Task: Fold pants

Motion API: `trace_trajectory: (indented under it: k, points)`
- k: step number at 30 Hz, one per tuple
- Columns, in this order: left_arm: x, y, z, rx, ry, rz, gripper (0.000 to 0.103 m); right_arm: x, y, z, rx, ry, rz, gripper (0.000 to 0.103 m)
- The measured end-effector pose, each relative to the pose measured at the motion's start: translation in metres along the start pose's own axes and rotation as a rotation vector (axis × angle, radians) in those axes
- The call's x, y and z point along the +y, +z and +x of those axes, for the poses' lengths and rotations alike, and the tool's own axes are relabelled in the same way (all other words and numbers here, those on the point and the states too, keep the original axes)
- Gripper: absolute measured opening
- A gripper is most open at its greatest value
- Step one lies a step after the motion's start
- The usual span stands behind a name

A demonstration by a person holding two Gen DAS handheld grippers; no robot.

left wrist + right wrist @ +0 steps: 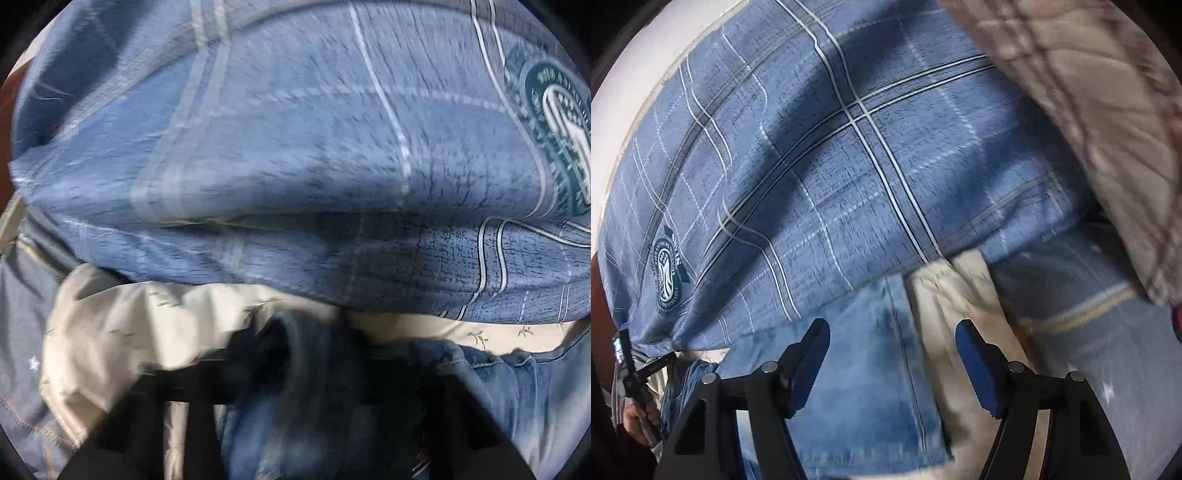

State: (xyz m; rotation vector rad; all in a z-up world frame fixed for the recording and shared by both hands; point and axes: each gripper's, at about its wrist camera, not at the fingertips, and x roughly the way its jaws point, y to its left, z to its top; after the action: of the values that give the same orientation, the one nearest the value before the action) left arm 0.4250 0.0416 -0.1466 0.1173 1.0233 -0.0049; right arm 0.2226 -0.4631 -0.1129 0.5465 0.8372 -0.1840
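- Denim, blue and washed-out, fills the bottom of the left wrist view: the jeans [295, 369] are bunched into a thick roll right at the left gripper [291, 373], and more of them trail off to its right.
- The left gripper's black fingers are blurred and mostly buried in the cloth, so I cannot tell whether they are clenched on the roll or only resting against it.
- Ahead of this gripper lies a cream sheet [122, 321] with small sprigs, and beyond that a blue checked pillow [295, 147].
- In the right wrist view the right gripper [892, 350] stands released, its 2 blue-padded fingers [979, 369] well apart with nothing pinched.
- Below and between them 1 pant leg [857, 369] lies flat, its side seam running straight away from the gripper; the cream sheet shows just to the right of it.
- Further right is a hem with tan stitching, probably the other leg.
- The jeans look soft but fairly heavy, likely to sag and slide when lifted; seams, hems and the waistband are thicker and should give the firmest hold.
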Motion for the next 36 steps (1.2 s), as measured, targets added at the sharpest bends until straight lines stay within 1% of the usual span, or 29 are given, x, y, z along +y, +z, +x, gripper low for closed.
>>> trace_trajectory:
  k: [2,3,5,7,9,10,11,12,13,14,15,17,18,20,21,22,24,27,28,30,31,32,33,34,35,36]
  points:
    - [-0.006,0.001,0.004,-0.004,0.029,0.022,0.013,0.002,0.010,0.009,-0.001,-0.010,-0.008,0.073]
    - [-0.008,0.001,0.004,-0.011,0.039,0.037,0.012,0.003,0.015,0.014,-0.001,-0.013,-0.011,0.073]
    - [-0.009,-0.001,0.003,-0.036,0.041,0.056,0.007,0.005,0.023,0.027,0.012,-0.021,-0.009,0.073]
    - [-0.006,-0.001,0.001,-0.043,0.030,0.052,0.007,0.008,0.028,0.044,0.053,-0.031,-0.017,0.073]
    - [0.001,0.001,-0.005,-0.044,0.008,0.026,0.007,0.011,0.030,0.062,0.048,-0.041,-0.021,0.073]
    - [0.004,0.002,-0.009,-0.048,0.001,0.019,0.007,0.012,0.030,0.071,0.064,-0.051,-0.021,0.073]
    - [0.006,0.003,-0.014,-0.059,-0.010,0.013,0.007,0.013,0.028,0.085,0.108,-0.055,-0.010,0.068]
    - [0.008,0.004,-0.019,-0.069,-0.017,0.010,0.007,0.014,0.026,0.095,0.139,-0.051,-0.006,0.047]
    - [0.012,0.005,-0.025,-0.077,-0.023,0.008,0.007,0.018,0.024,0.101,0.148,-0.064,-0.025,0.037]
    - [0.015,0.006,-0.032,-0.083,-0.030,0.004,0.007,0.023,0.022,0.103,0.136,-0.097,-0.058,0.028]
    - [0.018,0.007,-0.040,-0.093,-0.045,-0.004,0.007,0.029,0.019,0.098,0.107,-0.112,-0.085,0.020]
    - [0.026,0.006,-0.058,-0.118,-0.074,-0.027,0.007,0.037,0.017,0.082,0.065,-0.101,-0.092,0.019]
    - [0.031,0.005,-0.068,-0.132,-0.088,-0.039,0.007,0.041,0.016,0.068,0.029,-0.096,-0.097,0.019]
    - [0.046,0.000,-0.094,-0.171,-0.119,-0.069,0.006,0.047,0.013,0.035,-0.053,-0.069,-0.109,0.019]
    - [0.053,-0.003,-0.106,-0.189,-0.131,-0.080,0.002,0.048,0.010,0.012,-0.100,-0.052,-0.108,0.019]
    - [0.063,-0.009,-0.125,-0.227,-0.139,-0.092,0.000,0.047,0.007,-0.003,-0.127,-0.029,-0.100,0.019]
    - [0.079,-0.020,-0.157,-0.296,-0.152,-0.108,0.000,0.043,-0.003,-0.036,-0.177,0.004,-0.091,0.019]
    - [0.096,-0.045,-0.204,-0.384,-0.165,-0.114,0.000,0.042,-0.029,-0.068,-0.208,0.026,-0.100,0.019]
    - [0.101,-0.052,-0.212,-0.394,-0.168,-0.102,0.000,0.038,-0.039,-0.076,-0.210,0.034,-0.100,0.019]
    - [0.099,-0.057,-0.220,-0.373,-0.131,-0.082,0.000,0.026,-0.059,-0.096,-0.219,0.025,-0.092,0.019]
    - [0.100,-0.060,-0.218,-0.355,-0.107,-0.086,0.000,0.024,-0.067,-0.103,-0.225,0.026,-0.086,0.019]
    - [0.103,-0.062,-0.212,-0.322,-0.116,-0.093,0.001,0.020,-0.076,-0.108,-0.228,0.029,-0.074,0.019]
    - [0.105,-0.060,-0.202,-0.265,-0.149,-0.099,0.012,0.017,-0.085,-0.119,-0.224,0.032,-0.060,0.019]
    - [0.106,-0.059,-0.189,-0.217,-0.154,-0.110,0.023,0.014,-0.089,-0.120,-0.221,0.037,-0.046,0.019]
    - [0.105,-0.057,-0.179,-0.168,-0.137,-0.133,0.051,0.013,-0.094,-0.122,-0.221,0.046,-0.032,0.019]
    - [0.105,-0.057,-0.171,-0.152,-0.121,-0.145,0.066,0.011,-0.098,-0.128,-0.228,0.052,-0.025,0.019]
